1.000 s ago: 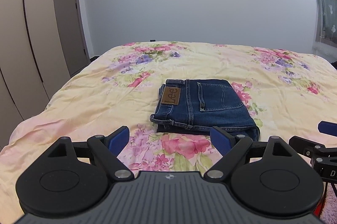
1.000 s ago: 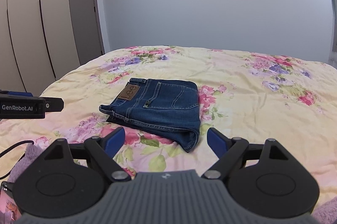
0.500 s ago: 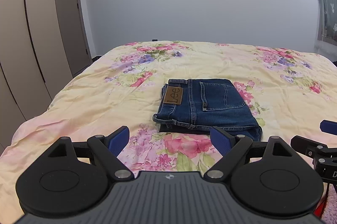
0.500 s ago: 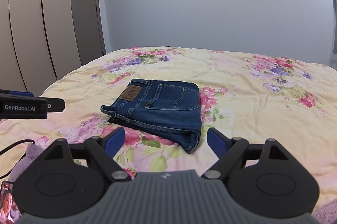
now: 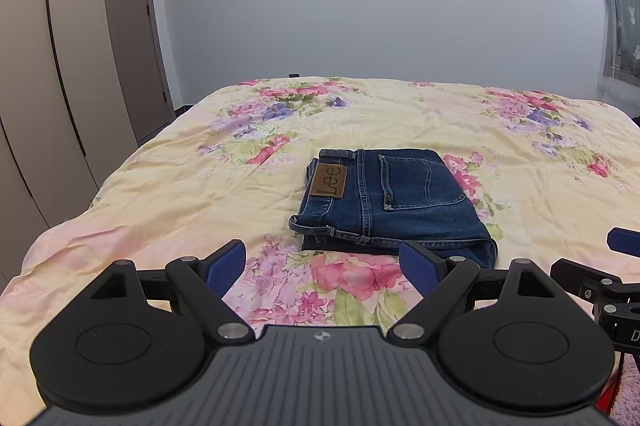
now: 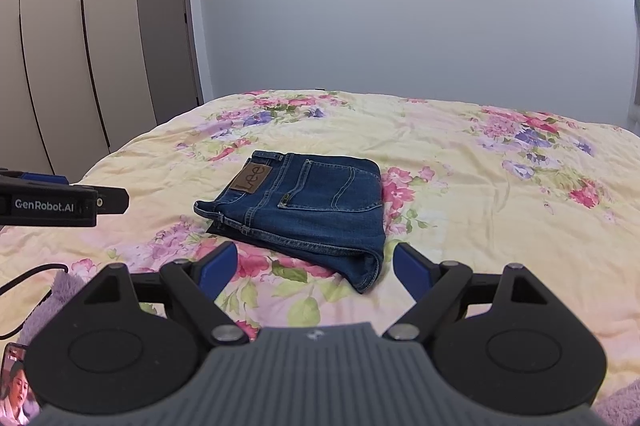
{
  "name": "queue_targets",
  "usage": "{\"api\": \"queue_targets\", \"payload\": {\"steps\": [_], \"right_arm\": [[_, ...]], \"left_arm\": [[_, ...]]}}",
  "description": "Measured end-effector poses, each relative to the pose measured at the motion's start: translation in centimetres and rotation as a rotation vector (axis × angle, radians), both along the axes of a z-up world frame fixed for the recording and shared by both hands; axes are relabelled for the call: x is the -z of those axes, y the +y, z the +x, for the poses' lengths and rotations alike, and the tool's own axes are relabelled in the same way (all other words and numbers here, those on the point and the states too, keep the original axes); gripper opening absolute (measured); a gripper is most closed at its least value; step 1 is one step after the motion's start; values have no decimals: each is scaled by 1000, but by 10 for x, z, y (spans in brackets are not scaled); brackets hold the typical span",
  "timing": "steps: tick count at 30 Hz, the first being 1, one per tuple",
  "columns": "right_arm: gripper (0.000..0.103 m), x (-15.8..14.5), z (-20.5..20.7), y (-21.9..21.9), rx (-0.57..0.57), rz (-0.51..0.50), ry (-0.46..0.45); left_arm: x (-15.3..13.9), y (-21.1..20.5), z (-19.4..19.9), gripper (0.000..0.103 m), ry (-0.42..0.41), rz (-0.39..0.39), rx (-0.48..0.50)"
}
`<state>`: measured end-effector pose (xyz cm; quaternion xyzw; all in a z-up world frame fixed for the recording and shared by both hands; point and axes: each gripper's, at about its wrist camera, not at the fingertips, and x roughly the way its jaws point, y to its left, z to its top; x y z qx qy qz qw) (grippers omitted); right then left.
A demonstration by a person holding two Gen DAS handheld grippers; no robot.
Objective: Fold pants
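Observation:
Dark blue jeans [image 5: 394,199] lie folded into a compact rectangle on the floral bedspread [image 5: 200,193], back pocket and brown leather label facing up. The same jeans [image 6: 304,209] appear in the right wrist view. My left gripper [image 5: 322,264] hovers open just short of the jeans' near edge, nothing between its blue pads. My right gripper [image 6: 310,268] is open too, held above the near right corner of the fold. Each gripper shows at the edge of the other's view: the right one [image 5: 608,274] and the left one [image 6: 60,201].
A wardrobe with tall doors [image 5: 48,65] and a room door [image 5: 132,33] stand to the left of the bed. A curtain [image 5: 622,33] hangs at the right. A phone [image 6: 14,382], a cable and a purple fluffy cloth [image 6: 60,282] lie at the near left.
Both grippers have drawn back and risen slightly, so the jeans sit a little farther ahead in both views. The jeans have not moved and both grippers stay open.

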<state>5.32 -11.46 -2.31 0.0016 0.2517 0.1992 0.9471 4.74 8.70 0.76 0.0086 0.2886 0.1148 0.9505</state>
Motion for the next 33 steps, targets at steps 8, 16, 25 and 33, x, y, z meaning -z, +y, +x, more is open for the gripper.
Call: {"api": "queue_targets", "payload": {"steps": [8,16,25,33], "right_arm": [[81,0,-1,0,-1,1,-2],[81,0,-1,0,-2,1,-2],[81,-1,-2,0,-5,-3,-3],[81,-1,-3,1,-7,-4,-1]], "left_arm": [[-1,2,0,101,-1,-7,-5],[0,2,0,101,7,-9,-8],[0,1,0,101,6,1,-8],[0,-1,0,101,8,13,-2]]}}
